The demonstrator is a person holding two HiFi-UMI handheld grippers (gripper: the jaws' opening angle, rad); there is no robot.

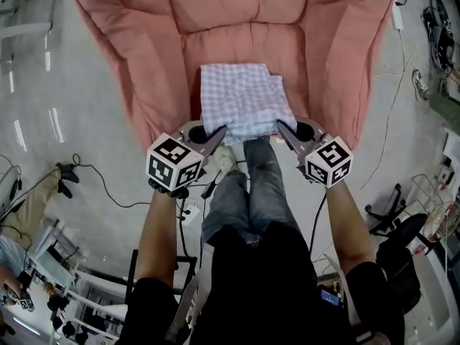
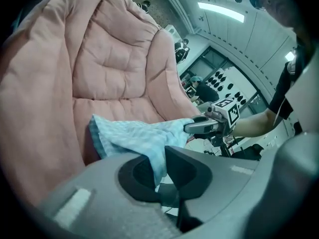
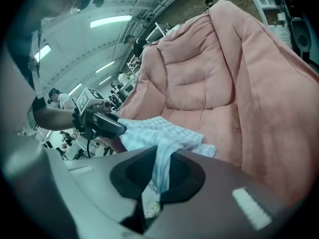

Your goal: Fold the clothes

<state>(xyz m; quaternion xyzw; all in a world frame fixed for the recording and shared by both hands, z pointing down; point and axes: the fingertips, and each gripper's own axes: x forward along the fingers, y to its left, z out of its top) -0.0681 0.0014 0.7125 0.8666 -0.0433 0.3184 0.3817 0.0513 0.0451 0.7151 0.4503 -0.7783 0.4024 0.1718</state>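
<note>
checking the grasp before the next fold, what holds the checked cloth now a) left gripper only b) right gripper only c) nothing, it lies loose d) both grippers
d: the left gripper and the right gripper are each shut on a near corner of the checked cloth on the pink chair.

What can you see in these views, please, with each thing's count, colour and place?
chair: one, pink, padded, centre of the head view
cloth: one, pale checked, on the chair's seat, near edge at the tools
cable: one, black, on the floor at left
office chair: one, black, lower right
legs: two, in blue jeans, below the cloth
left tool: one, grey, shut on the cloth's near left corner
right tool: one, grey, shut on the cloth's near right corner
</note>
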